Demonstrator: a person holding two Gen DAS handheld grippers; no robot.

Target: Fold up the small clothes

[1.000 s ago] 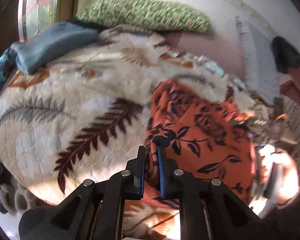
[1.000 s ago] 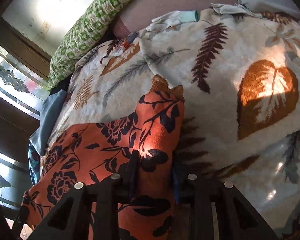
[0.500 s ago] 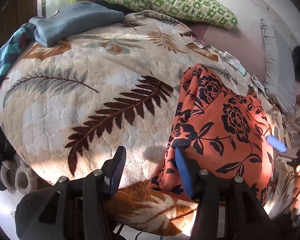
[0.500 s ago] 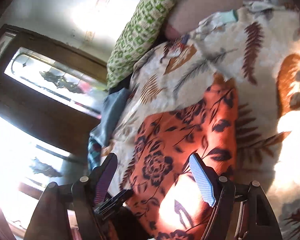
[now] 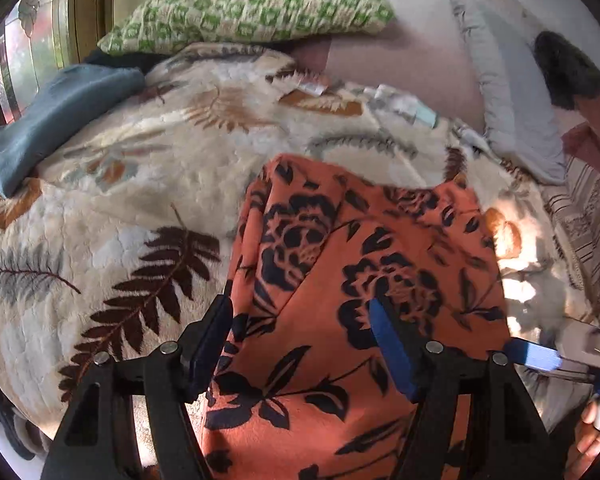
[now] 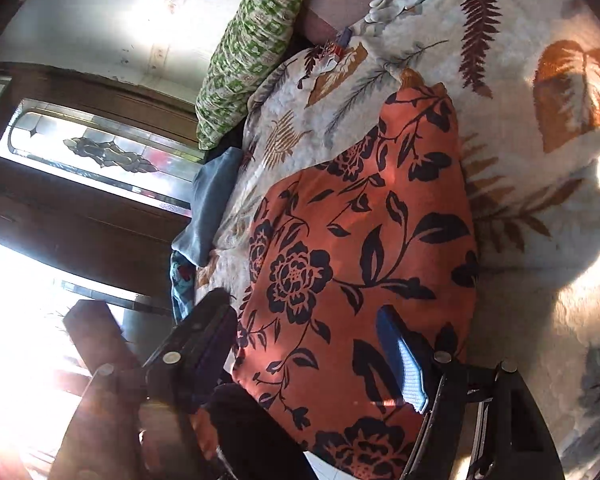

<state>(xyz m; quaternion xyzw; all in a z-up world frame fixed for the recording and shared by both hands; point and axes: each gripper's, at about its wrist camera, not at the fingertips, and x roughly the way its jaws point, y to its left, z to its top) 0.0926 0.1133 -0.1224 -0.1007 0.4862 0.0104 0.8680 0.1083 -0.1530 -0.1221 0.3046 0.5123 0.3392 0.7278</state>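
Left wrist view: left gripper (image 5: pixel 300 336) over the orange floral garment (image 5: pixel 364 272) lying on the leaf-print blanket (image 5: pixel 100 216), jaws spreading, pads clear of cloth. Right wrist view: right gripper (image 6: pixel 312 336) spread but narrowing, garment (image 6: pixel 364 240) beneath, unpinched; green pillow (image 6: pixel 256 44) beyond.

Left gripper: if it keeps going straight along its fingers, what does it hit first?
Most likely the orange floral garment, which lies on the leaf-print blanket and fills the gap ahead of the left gripper. Its jaws are opening, not pinching the cloth. Depth is unclear.
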